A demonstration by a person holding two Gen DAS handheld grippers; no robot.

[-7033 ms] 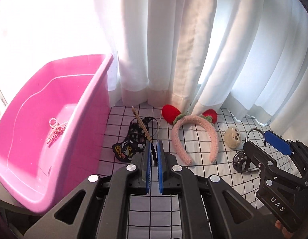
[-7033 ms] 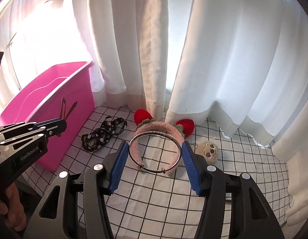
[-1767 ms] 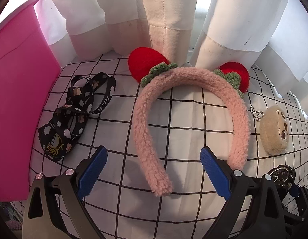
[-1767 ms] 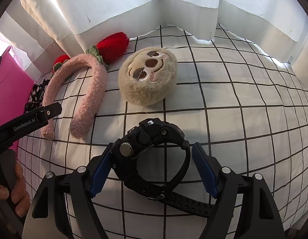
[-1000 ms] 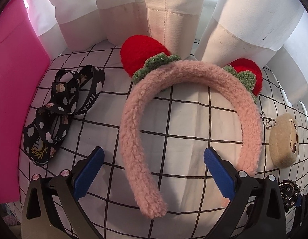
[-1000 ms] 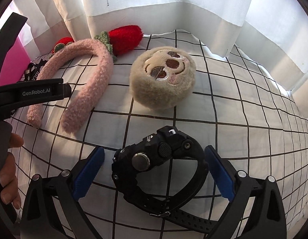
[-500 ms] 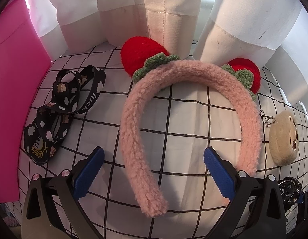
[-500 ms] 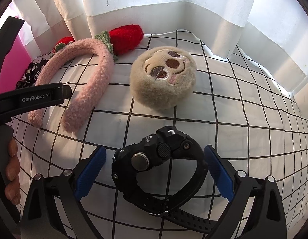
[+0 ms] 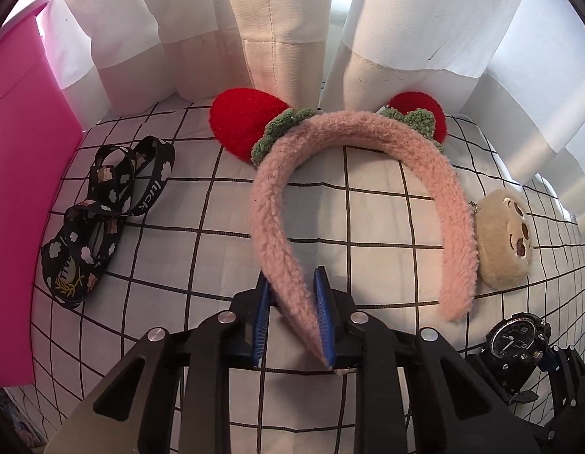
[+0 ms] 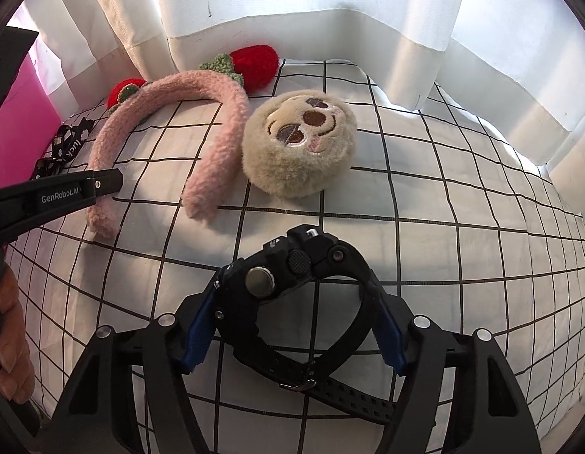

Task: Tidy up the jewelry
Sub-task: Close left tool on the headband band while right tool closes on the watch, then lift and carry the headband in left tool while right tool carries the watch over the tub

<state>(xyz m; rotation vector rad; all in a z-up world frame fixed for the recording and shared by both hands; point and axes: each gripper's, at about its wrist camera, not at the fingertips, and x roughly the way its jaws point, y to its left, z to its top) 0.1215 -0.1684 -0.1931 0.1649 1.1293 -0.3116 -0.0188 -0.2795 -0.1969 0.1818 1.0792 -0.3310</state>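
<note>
A fluffy pink headband [image 9: 353,140] with red strawberry ears lies on the checked cloth. My left gripper [image 9: 292,302] is shut on its left end. The headband also shows in the right wrist view [image 10: 217,87], where the left gripper's finger [image 10: 65,191] covers that end. A black wristwatch [image 10: 292,268] sits between the blue pads of my right gripper [image 10: 292,321], which is shut on it. The watch also shows in the left wrist view [image 9: 515,340] at the lower right.
A beige plush sloth keychain [image 10: 298,147] lies right of the headband and also shows in the left wrist view [image 9: 504,246]. A black patterned lanyard [image 9: 103,212] lies at the left. A pink bin [image 9: 20,189] stands beside it. White curtains [image 9: 292,30] hang at the back.
My left gripper has closed from wide open onto the headband's left end. My right gripper has closed from wide open onto the black watch.
</note>
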